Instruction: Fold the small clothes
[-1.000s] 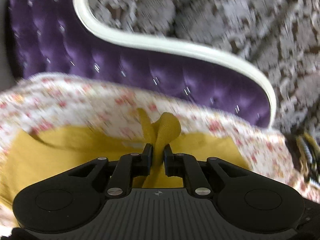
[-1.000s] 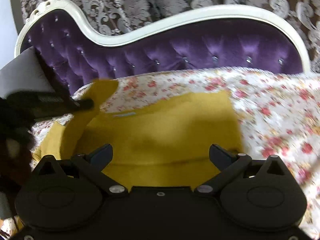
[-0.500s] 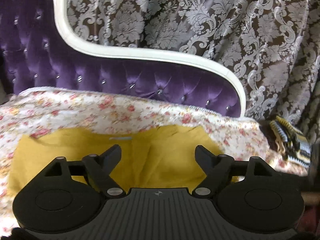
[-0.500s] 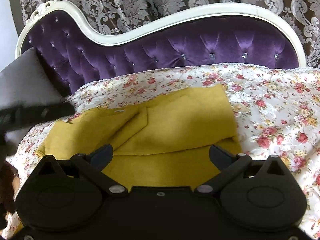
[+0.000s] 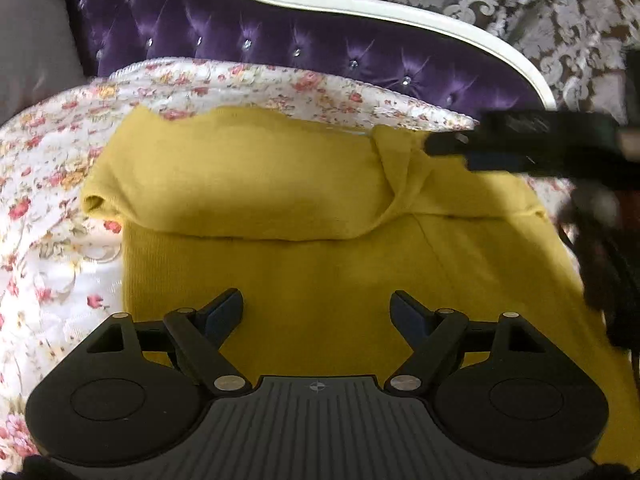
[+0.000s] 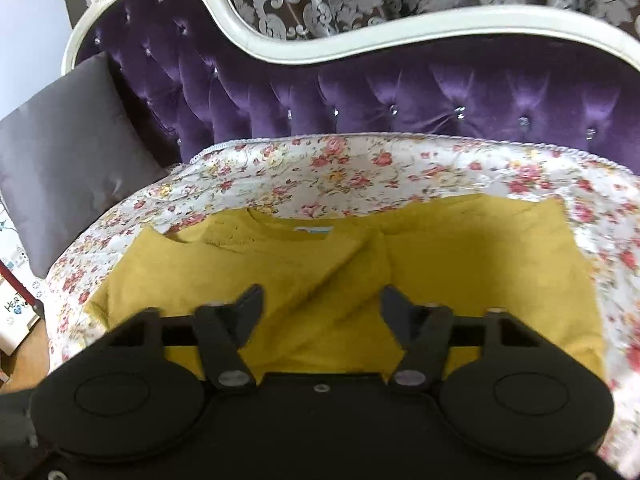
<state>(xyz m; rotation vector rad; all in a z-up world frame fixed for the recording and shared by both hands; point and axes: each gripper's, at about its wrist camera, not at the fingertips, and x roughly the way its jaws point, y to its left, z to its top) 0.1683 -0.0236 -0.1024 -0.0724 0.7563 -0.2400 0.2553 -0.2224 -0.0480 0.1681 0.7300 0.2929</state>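
Observation:
A mustard-yellow knit garment (image 5: 320,248) lies flat on a floral bedspread (image 5: 48,216); its sleeves are folded in across the body. It also shows in the right wrist view (image 6: 344,280), with a blue neck label (image 6: 312,231) at the far edge. My left gripper (image 5: 316,312) is open and empty, low over the garment's near part. My right gripper (image 6: 320,304) is open and empty over the garment's middle. The right gripper also shows in the left wrist view (image 5: 520,148), blurred, above the garment's far right corner.
A purple tufted sofa back (image 6: 360,92) with a white frame stands behind the bedspread. A grey cushion (image 6: 60,160) leans at the left end. Patterned curtain (image 5: 520,0) hangs behind. Books (image 6: 16,312) lie on the floor at the left.
My left gripper let go of the sleeve it was pinching, opened, and moved down over the garment's body. My right gripper moved forward over the garment and narrowed slightly, still open.

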